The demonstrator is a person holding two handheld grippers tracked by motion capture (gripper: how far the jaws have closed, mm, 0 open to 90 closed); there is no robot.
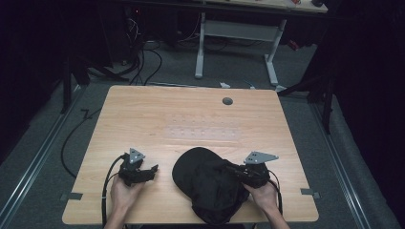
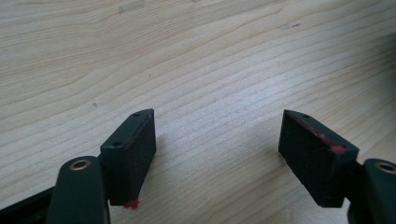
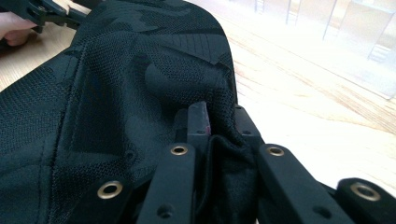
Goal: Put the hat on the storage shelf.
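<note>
The cap (image 1: 207, 183) lies on the table (image 1: 191, 114), a fold of its fabric between the jaws of the right gripper (image 3: 219, 123). Between the jaws of the left gripper (image 2: 217, 140), just left of the cap, lies bare tabletop.

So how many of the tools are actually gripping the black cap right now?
1. The right tool is shut on the black cap's mesh fabric near the table's front edge; the left tool stands open over bare wood to the cap's left.

Dark room – grey floor (image 1: 57, 129), white-legged desk (image 1: 239, 31) behind.
</note>
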